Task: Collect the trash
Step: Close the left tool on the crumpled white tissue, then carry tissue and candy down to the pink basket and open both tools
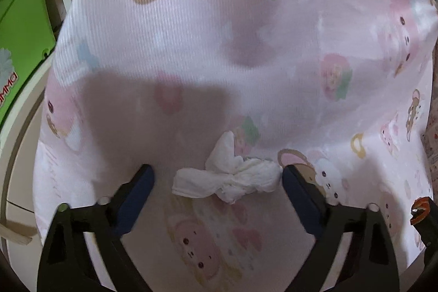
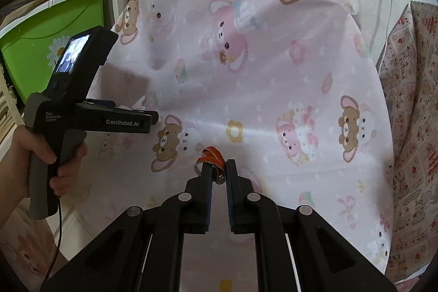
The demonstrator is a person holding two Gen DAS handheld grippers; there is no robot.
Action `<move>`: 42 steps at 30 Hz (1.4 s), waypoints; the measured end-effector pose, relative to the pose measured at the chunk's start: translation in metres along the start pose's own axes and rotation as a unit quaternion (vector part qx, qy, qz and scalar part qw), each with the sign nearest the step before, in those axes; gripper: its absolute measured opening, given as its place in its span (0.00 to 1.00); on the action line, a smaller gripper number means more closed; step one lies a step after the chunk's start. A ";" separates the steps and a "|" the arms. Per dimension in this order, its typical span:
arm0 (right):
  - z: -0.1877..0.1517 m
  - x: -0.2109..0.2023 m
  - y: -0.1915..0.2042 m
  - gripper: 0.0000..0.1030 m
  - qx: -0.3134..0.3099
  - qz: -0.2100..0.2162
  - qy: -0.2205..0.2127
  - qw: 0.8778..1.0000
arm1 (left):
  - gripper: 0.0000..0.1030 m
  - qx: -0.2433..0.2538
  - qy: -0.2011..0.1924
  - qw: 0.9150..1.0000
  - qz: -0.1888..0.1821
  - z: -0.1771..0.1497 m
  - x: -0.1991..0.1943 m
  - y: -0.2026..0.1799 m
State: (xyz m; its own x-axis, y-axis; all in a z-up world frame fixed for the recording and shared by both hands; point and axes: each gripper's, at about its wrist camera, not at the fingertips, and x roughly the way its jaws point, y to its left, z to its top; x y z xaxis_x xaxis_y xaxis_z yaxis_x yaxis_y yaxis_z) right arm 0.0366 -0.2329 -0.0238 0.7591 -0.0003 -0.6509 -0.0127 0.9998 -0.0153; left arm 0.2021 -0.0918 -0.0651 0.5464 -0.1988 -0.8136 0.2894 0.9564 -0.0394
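Left wrist view: left gripper (image 1: 218, 177) spread wide over a pink cartoon-print bedsheet (image 1: 191, 45), with a crumpled white tissue (image 1: 230, 178) lying between the two fingers. Right tip of the tissue just beside, perhaps touching, the right finger pad (image 1: 297, 188); clear gap to the left finger pad (image 1: 139, 188). Nothing clamped yet. Best to shift slightly so the twisted middle of the wad sits centred, sink until the fingertips press lightly into the sheet, then close slowly. Soft, light paper: likely to slide or leave a loose end hanging, so aim for the knotted middle rather than the flat left flap. Risk of pinching sheet fabric along with it; lift gently and check. Green bin (image 1: 19, 26) far to the upper left.

Right wrist view: right gripper (image 2: 219, 171) nearly together, clamped on a small orange wrapper (image 2: 212, 155) that sticks out beyond the fingertips. Left-hand tool off to the left, held by a hand (image 2: 41, 155), its fingers over the tissue. Green bin (image 2: 52, 43) beyond it, upper left. Keep the clamp firm on the wrapper and well apart from the other tool.
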 end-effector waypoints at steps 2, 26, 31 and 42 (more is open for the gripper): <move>0.001 -0.001 -0.004 0.10 0.009 0.005 -0.001 1.000 | 0.65 0.003 0.004 1.000 -0.004 0.002 0.003 0.000; -0.013 -0.058 -0.002 0.10 0.041 0.053 -0.020 0.998 | 0.22 -0.038 -0.088 0.992 -0.081 -0.079 -0.147 0.003; -0.027 -0.078 0.010 0.10 0.038 0.064 -0.022 0.997 | 0.23 -0.029 -0.092 0.992 -0.079 -0.104 -0.157 -0.005; -0.066 -0.089 0.034 0.10 0.013 0.081 0.004 0.997 | 0.25 -0.024 -0.071 0.994 -0.082 -0.144 -0.165 -0.004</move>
State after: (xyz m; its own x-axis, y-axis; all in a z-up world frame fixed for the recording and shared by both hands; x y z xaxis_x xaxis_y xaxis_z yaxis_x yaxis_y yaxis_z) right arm -0.0741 -0.2002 -0.0167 0.7438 0.1603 -0.6489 -0.1176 0.9871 0.1090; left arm -0.0022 -0.0319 -0.0138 0.6007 -0.3778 -0.7046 0.3476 0.9170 -0.1954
